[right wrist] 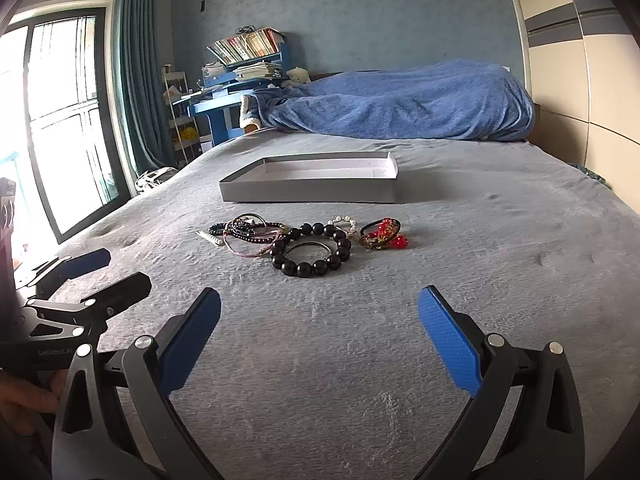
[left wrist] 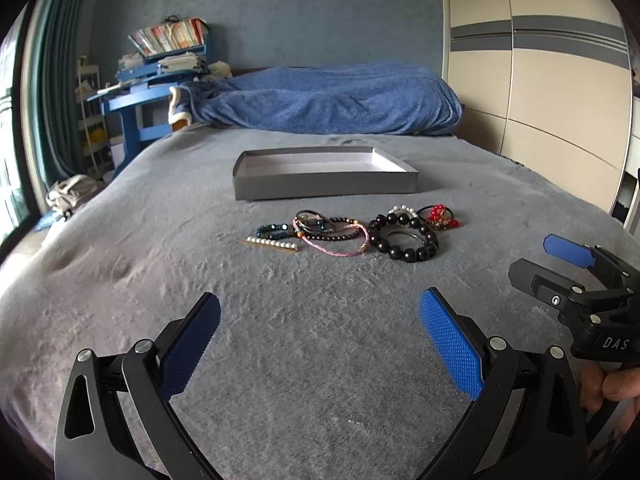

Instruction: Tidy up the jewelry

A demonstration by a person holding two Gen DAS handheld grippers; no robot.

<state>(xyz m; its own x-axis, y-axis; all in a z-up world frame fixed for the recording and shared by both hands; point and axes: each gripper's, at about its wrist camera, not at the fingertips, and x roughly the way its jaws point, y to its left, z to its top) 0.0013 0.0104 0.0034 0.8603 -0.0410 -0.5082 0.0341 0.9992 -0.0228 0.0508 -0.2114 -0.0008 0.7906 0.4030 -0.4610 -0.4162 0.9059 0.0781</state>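
- The left claw (left wrist: pixel 320 340) stands wide apart and holds nothing; its two flat pads are faced with blue, finely dimpled rubber on black plastic arms with silver rivets.
- The right claw (right wrist: pixel 320 336) is likewise spread wide and empty, with the same blue textured pads. Both hover low over the bed, well short of the jewelry.
- The bed (left wrist: pixel 320 360) is covered in a grey plush blanket with a short, brushed nap that shows faint swirls and dents.
- The jewelry lies in a loose row on the blanket, between the claws and the tray, in front of its near wall.
- Large-bead bracelet (right wrist: pixel 311 250): glossy black round beads in a ring, with a thin metal hoop (right wrist: pixel 310 249) lying inside it.
- Red bead hair tie (right wrist: pixel 383 233): faceted, translucent red beads with gold bits on a black elastic loop, at the right end of the row.
- A small pearl bracelet (right wrist: pixel 345 222) sits between those two, just behind them.
- Pink cord bracelet (left wrist: pixel 334 240): a thin woven string, tangled with small dark bead strands (left wrist: pixel 340 229).
- Pearl hair clip (left wrist: pixel 269 243): a straight gold-toned bar lined with white pearls, at the left end.
- The tray (left wrist: pixel 326 187) is a shallow rectangular cardboard box, matte grey outside and white inside, with nothing in it.
- A rumpled blue fleece blanket (left wrist: pixel 328 100) lies heaped at the far end of the bed.
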